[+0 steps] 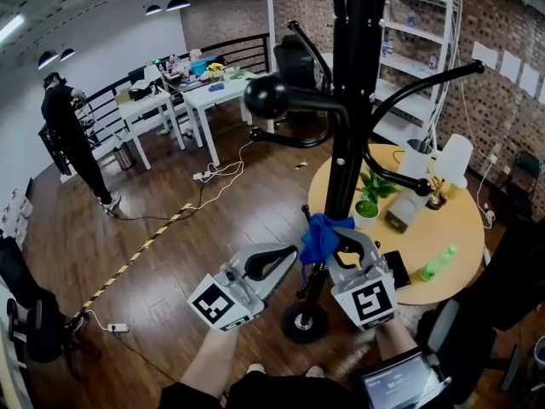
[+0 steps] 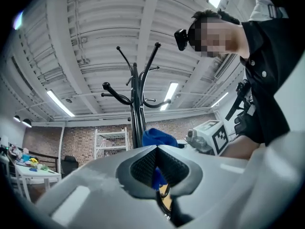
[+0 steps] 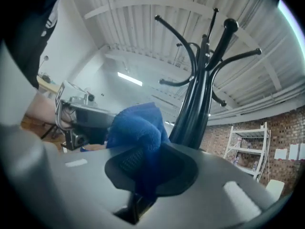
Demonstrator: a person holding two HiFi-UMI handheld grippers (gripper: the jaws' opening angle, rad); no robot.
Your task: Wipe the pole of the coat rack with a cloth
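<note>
Pinching crumpled blue microfibre cloth (image 1: pixel 319 237) in right gripper (image 1: pixel 339 239) fingers, low against upright black metal coat-rack pole (image 1: pixel 351 126), long axis vertical, so stroke likely runs upward; left gripper (image 1: pixel 291 252) fingers pressed together, apparently empty, just left of cloth.

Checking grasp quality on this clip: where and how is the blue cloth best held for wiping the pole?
Probably grip the blue cloth at its bunched middle, as the right gripper does, shut on it. Come from the person's side of the pole, so the loose wad beyond the jaws faces the upright round shaft.
</note>
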